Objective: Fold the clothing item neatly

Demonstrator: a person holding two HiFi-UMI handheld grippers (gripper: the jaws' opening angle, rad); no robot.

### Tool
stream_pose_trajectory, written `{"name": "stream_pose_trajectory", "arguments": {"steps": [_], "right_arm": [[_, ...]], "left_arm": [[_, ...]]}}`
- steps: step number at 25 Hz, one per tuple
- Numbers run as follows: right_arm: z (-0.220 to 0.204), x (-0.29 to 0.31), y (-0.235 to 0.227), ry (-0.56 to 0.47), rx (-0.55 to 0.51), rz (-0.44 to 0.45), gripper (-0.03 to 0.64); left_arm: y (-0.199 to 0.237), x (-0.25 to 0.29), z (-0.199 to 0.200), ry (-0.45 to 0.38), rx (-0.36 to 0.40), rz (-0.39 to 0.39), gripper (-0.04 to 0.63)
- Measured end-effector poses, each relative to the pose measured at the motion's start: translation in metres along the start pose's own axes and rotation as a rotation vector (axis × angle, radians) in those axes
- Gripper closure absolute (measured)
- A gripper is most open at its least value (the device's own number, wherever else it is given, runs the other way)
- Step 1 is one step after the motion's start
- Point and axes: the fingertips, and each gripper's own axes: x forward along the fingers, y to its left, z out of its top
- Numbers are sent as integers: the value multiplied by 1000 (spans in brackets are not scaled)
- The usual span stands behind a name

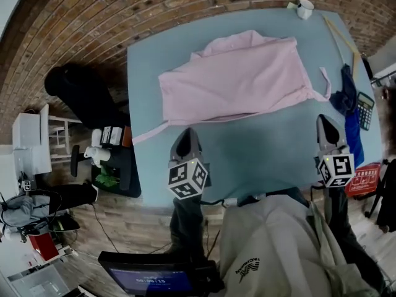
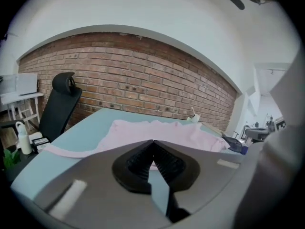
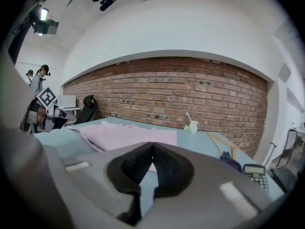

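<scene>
A pink garment (image 1: 238, 79) lies folded over itself on the blue-grey table (image 1: 260, 153), with a thin strip trailing off its near left corner toward the table's left edge. My left gripper (image 1: 187, 132) hovers just in front of the garment's near left edge, shut with nothing between its jaws. My right gripper (image 1: 325, 120) is at the table's right side, near the garment's right corner and its loose tie, also shut and empty. In the left gripper view the garment (image 2: 157, 132) spreads beyond the shut tips (image 2: 153, 141). In the right gripper view the garment (image 3: 128, 136) lies ahead and left of the tips (image 3: 152, 144).
A white cup with a utensil (image 1: 303, 7) stands at the table's far right corner. Dark blue cloth (image 1: 346, 101) and a calculator (image 1: 364, 109) sit at the right edge, beside a wooden stick (image 1: 339, 39). A black office chair (image 1: 80, 94) stands left of the table. A person (image 3: 39, 80) stands far left.
</scene>
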Motion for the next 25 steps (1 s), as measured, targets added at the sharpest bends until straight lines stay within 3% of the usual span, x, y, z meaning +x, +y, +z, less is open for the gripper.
{"name": "stream_pose_trajectory", "arguments": {"steps": [9,14,19,25], "right_arm": [[-43,-47,67,75,87,99,615],[-62,-56,93,106,143,178,615],[-60,-60,108,90,133,279,615],[-63,-56,79,92,143,363,615]], "left_arm": [[-49,-62,-68,65,-30,-106,588],[-75,-81,-94,107,1,-146,588],[-94,-93,-97,91,3,-109,588],[-130,-77,-97,68,-9,-20,588]]}}
